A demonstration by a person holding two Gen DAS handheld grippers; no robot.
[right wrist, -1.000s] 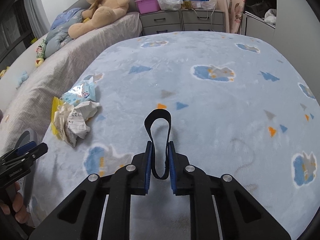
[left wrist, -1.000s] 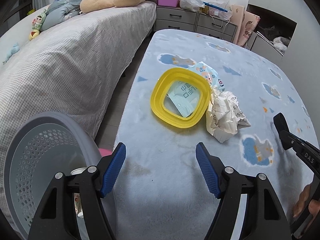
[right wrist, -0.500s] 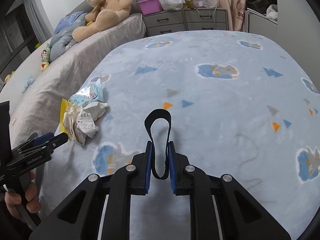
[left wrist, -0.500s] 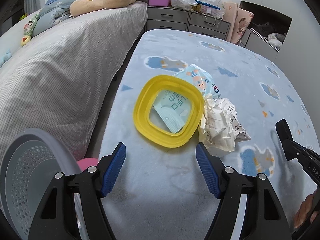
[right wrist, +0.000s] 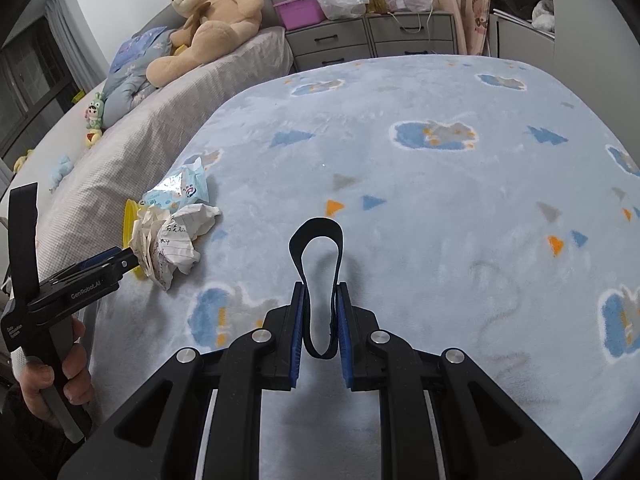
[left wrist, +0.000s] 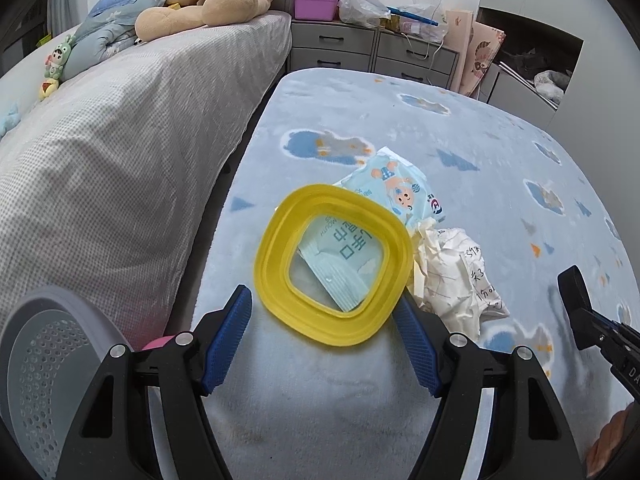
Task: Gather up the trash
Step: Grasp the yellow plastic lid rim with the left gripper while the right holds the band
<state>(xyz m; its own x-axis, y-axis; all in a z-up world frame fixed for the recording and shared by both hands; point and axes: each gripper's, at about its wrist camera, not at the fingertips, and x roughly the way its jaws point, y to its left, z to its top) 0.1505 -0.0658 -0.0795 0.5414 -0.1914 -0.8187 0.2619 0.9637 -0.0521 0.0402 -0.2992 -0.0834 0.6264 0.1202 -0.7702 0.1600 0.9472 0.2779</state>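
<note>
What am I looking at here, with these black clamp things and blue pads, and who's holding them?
No robot arm here: a person holds a hand-held two-finger gripper in each hand, each with a camera looking along its fingers. One picture is from the left gripper, open and reaching toward a yellow ring-shaped lid on a light blue rug. Beside the lid lie crumpled paper and a wet-wipe packet; a grey basket sits at the lower left. The other picture is from the right gripper, shut on a black strap loop. There the hand gripping the left tool shows.
</note>
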